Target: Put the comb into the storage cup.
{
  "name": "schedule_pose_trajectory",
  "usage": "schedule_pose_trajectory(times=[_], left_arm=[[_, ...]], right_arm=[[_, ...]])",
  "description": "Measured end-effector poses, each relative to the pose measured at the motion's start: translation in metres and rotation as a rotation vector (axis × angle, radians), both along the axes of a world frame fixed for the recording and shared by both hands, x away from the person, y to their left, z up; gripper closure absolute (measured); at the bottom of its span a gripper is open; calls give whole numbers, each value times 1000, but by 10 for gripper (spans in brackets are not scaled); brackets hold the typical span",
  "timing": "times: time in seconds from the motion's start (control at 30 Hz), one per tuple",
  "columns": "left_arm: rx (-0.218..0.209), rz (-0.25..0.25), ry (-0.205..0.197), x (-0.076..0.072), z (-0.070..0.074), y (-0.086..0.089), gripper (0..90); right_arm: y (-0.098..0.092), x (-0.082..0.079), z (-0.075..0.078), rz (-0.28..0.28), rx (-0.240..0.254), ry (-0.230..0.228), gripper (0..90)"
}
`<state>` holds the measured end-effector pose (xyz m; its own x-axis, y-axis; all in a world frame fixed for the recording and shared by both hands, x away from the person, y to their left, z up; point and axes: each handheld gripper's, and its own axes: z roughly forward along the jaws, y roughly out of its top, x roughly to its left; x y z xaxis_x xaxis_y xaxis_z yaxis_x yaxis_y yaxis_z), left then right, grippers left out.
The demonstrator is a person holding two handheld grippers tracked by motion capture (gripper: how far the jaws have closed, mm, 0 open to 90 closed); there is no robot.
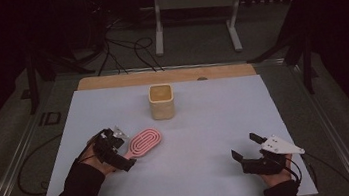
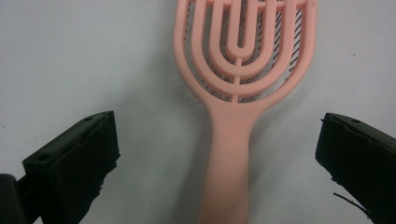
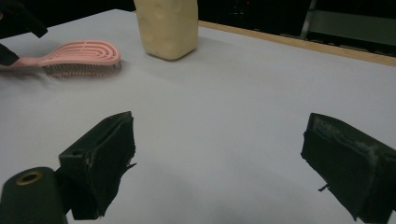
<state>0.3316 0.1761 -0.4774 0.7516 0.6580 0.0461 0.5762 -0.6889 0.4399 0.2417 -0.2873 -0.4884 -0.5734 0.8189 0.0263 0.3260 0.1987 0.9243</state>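
1. The left gripper (image 1: 119, 147) is hovering over the handle of the pink plastic paddle hairbrush with a slotted back (image 1: 143, 141), near the left of the pale grey table mat (image 1: 206, 124); its jaws are standing wide apart, one on each side of the handle, touching nothing.
2. The brush is lying bristles down, head pointing right and far; I would be lowering squarely and closing on the handle's narrow middle, not the neck.
3. The cream square-sided holder (image 1: 162, 101) is standing farther off, centre; a firm, level grip is mattering for lifting toward it.
4. The right gripper (image 1: 247, 148) is resting near right, jaws apart, empty.
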Motion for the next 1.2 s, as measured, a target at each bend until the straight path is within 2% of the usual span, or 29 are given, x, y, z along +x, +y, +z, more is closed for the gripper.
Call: schedule_pose_trajectory(times=[0.4,0.8,0.83,0.87,0.9,0.93,1.0,1.03,1.1,1.2], left_arm=[[25,-13,44,6,-3,-7,1],[73,-20,103,10,-10,-14,2],[89,-27,120,11,-11,-14,9],[89,-27,120,11,-11,-14,14],[96,-25,144,11,-12,-15,32],[96,-25,144,11,-12,-15,40],[123,-12,146,11,-13,-17,51],[139,-8,154,12,-12,-17,97],[143,-3,154,13,-11,-17,160],[143,-1,158,14,-9,-17,203]], right_arm=[[0,0,0,1,2,1,94],[1,1,-1,1,-5,5,94],[1,1,-1,-1,-7,5,93],[1,1,-1,-1,-7,5,93],[1,1,-1,-2,-5,8,94],[1,1,-1,-2,-5,8,94],[1,1,-1,-2,-7,8,94],[1,1,-1,-2,-10,10,94],[1,1,-2,-2,-12,10,94],[1,2,-2,-3,-13,11,94]])
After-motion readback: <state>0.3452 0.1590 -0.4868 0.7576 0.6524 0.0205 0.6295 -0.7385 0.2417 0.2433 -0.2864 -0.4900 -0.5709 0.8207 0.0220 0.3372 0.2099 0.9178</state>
